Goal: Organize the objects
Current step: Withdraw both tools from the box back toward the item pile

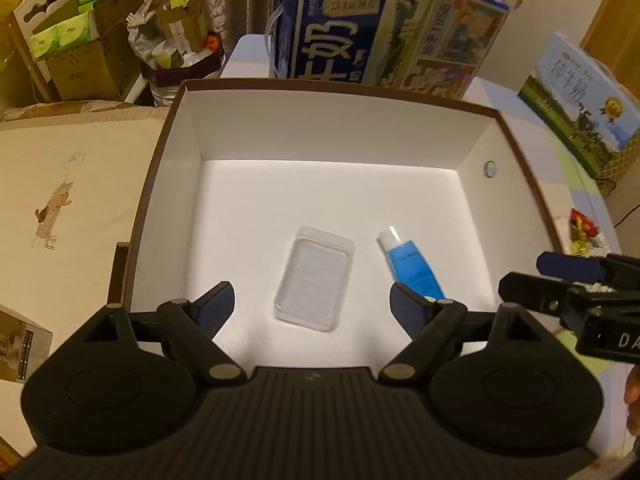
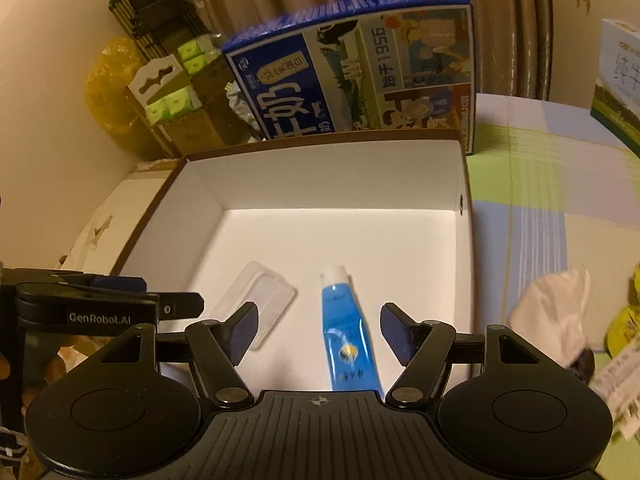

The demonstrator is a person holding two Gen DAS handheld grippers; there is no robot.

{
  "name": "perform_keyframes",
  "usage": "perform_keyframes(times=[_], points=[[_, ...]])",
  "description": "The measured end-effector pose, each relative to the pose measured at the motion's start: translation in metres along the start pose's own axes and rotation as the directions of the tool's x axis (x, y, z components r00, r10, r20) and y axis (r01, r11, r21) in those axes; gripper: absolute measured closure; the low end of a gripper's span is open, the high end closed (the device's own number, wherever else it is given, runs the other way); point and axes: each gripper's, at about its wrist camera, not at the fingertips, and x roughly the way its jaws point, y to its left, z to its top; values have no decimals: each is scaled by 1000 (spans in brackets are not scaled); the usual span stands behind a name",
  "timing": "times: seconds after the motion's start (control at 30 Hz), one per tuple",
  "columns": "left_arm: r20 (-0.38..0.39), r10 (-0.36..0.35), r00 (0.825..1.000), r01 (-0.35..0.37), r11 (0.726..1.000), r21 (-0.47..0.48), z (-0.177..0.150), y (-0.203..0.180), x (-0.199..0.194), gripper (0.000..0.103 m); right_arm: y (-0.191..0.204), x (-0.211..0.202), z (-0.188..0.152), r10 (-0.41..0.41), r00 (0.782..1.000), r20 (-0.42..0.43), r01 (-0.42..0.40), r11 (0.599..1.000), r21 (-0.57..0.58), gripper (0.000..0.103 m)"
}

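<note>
Left wrist: your left gripper (image 1: 312,304) is spread above the case (image 1: 315,278) in the box (image 1: 256,124). Your right gripper (image 2: 318,330) is spread too, the tube (image 2: 347,330) lying between its fingers.

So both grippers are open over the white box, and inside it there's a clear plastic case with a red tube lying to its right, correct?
Not quite: the tube is blue with a white cap, not red, as the right wrist view shows. The rest holds: left gripper and right gripper are open over the white box, and the clear plastic case lies left of the tube.
</note>
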Motion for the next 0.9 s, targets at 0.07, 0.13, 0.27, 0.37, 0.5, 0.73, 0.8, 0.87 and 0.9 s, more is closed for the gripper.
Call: perform_keyframes(times=[0.07,0.13,0.27,0.37,0.5,0.73,0.8,0.87,0.9], points=[[5,-4,1000,4,1000,0,-6,-5,-6,21,0,-9,-6,0,1000,7,0,1000,5,38],[11,-13,1000,13,1000,3,-12,-10,-13,21,0,-18,-11,2,1000,12,-2,1000,11,38],[16,-24,1000,24,1000,0,-26,-22,-26,20,-3,-35,-20,8,1000,24,-8,1000,20,37],[16,-24,1000,24,1000,-3,-38,-32,-34,20,-7,-47,-29,10,1000,27,-11,1000,26,37],[16,-16,1000,16,1000,-6,-54,-45,-45,20,-11,-62,-39,20,999,29,-21,999,26,37],[20,3,1000,-3,1000,-19,-79,-71,-61,20,-22,-89,-58,47,998,33,-47,999,14,37],[20,8,1000,-8,1000,-26,-86,-79,-64,20,-25,-96,-63,54,998,31,-55,998,9,37],[20,11,1000,-11,999,-30,-92,-87,-67,20,-29,-103,-68,59,998,31,-59,998,6,37],[19,13,1000,-12,999,-31,-95,-91,-68,20,-32,-106,-71,60,998,31,-61,998,7,37]])
